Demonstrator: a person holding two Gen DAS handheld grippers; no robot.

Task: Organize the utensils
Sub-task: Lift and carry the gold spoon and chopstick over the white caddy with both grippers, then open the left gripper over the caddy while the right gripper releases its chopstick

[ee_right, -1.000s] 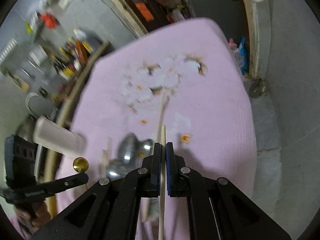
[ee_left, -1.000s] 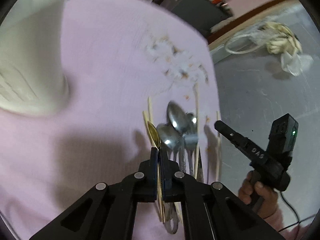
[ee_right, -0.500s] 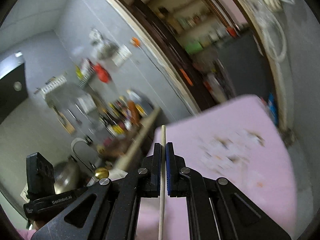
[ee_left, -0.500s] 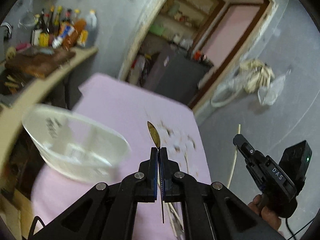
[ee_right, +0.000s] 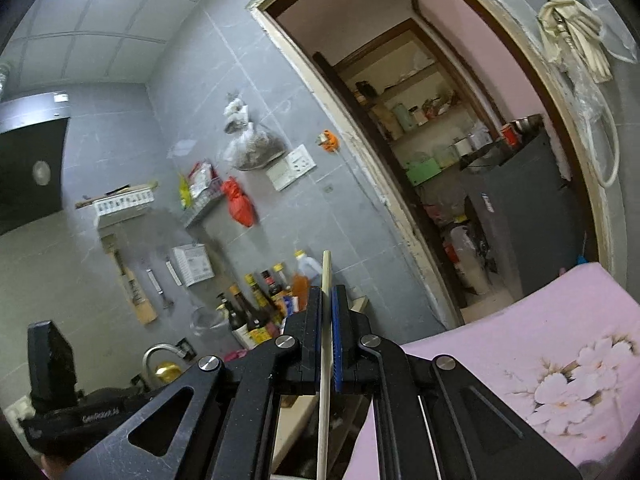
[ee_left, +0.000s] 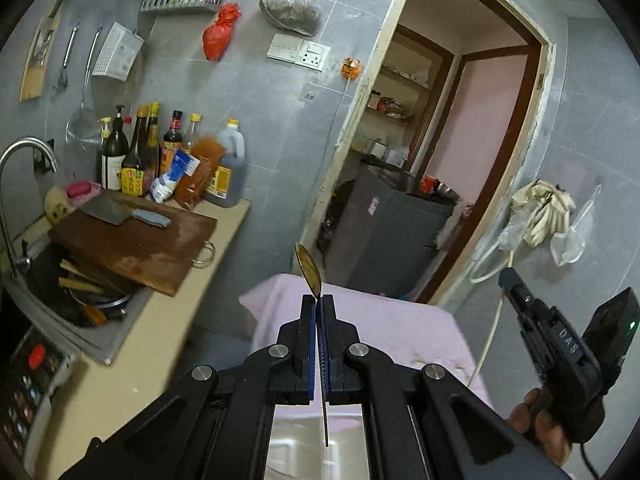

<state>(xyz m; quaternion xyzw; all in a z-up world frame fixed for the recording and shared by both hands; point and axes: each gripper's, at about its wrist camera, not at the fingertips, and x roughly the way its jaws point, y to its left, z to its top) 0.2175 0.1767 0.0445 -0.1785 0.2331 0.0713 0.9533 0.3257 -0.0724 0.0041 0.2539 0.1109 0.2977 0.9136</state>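
From the left wrist, the left tool (ee_left: 319,308) is pressed together on a gold spoon (ee_left: 308,267): the bowl stands up past the blue pads, and the thin handle runs down between the fingers. It hangs above the pink cloth (ee_left: 384,324). At the right edge a hand (ee_left: 540,428) holds the right tool (ee_left: 505,276), lettered "DAS" on its side, pinching a pale chopstick (ee_left: 489,340) that slants down beneath it. Labels on the bottles (ee_left: 168,156) by the sink are too small to read.

From the right wrist, the right tool (ee_right: 329,300) pinches the chopstick (ee_right: 325,356), whose tip rises just above the pads. Low on the left, the left tool's body (ee_right: 96,408) reads "GenRobot.ai", with the gold spoon bowl (ee_right: 168,372) close above it.
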